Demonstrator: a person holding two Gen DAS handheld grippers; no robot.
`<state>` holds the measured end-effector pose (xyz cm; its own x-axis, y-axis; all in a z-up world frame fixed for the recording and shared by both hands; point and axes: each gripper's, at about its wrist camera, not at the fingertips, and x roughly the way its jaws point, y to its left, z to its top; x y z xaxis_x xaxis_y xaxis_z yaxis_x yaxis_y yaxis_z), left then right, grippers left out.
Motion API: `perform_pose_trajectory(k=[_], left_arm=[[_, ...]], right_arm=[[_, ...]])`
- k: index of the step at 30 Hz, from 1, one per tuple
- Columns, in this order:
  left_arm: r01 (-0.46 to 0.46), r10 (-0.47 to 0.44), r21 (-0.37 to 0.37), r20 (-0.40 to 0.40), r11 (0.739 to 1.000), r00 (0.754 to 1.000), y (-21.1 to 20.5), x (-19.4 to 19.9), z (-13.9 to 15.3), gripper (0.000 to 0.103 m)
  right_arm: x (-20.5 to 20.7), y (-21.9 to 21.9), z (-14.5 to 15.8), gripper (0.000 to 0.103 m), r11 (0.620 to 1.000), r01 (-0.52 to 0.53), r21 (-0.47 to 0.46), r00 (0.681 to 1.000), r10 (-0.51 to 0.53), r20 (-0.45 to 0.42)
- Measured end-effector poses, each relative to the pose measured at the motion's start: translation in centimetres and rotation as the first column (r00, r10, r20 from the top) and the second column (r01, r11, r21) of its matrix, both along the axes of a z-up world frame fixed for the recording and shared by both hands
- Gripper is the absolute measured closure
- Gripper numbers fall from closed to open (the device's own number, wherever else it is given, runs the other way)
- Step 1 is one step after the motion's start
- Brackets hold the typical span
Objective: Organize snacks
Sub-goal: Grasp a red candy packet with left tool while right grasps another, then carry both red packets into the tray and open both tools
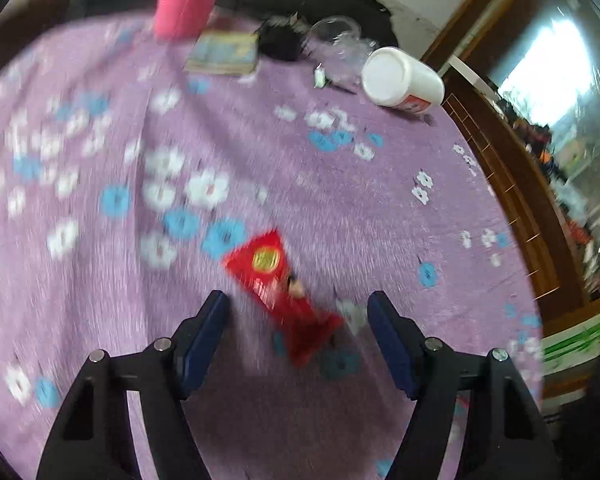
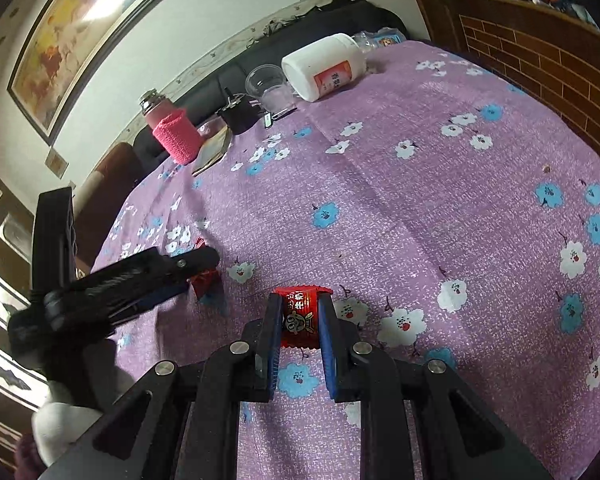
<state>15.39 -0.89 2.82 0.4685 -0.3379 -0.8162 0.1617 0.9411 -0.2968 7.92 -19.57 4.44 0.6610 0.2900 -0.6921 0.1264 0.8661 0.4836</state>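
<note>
Pinching one small red foil snack packet (image 2: 300, 317) above the purple flowered counter (image 2: 420, 200), the right gripper (image 2: 299, 322) frees the wide-open left gripper (image 1: 298, 314) to straddle a second red foil packet (image 1: 284, 292) lying flat, likely for pickup.

I work over a table spread with a purple flowered cloth (image 2: 420, 184). Beyond its far edge runs a dark sofa (image 2: 300, 36) against a white wall (image 2: 228, 12), where a framed painting (image 2: 80, 36) catches glare. To my right stands a brown brick-patterned counter (image 2: 540, 60), and a bright window (image 1: 556, 68) glows past it
</note>
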Motion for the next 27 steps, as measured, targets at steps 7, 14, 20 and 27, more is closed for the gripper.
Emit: perform_pose_trajectory(k=[7,14,20,27], left_arm=[[0.045,-0.059,0.17,0.077,0.984,0.995,-1.0,-0.2,-0.1,0.086],[0.035,-0.046,0.124,0.083,0.992,0.996,1.5,-1.7,1.0,0.086],[0.036,-0.039,0.024,0.113,0.999,0.993,5.4,-6.5,3.9,0.086],[-0.039,0.053,-0.099,0.147,0.994,0.988,13.6,-15.5,6.7,0.086]], right_arm=[[0.1,0.3,-0.2,0.085,1.0,-0.002,-0.002,1.0,0.002,-0.01],[-0.2,0.4,0.0,0.085,1.0,-0.01,-0.007,1.0,0.01,0.007],[-0.6,0.2,0.3,0.085,0.989,-0.07,0.133,0.996,0.062,0.061],[-0.9,1.6,0.2,0.084,0.942,-0.198,0.27,0.979,0.176,0.104]])
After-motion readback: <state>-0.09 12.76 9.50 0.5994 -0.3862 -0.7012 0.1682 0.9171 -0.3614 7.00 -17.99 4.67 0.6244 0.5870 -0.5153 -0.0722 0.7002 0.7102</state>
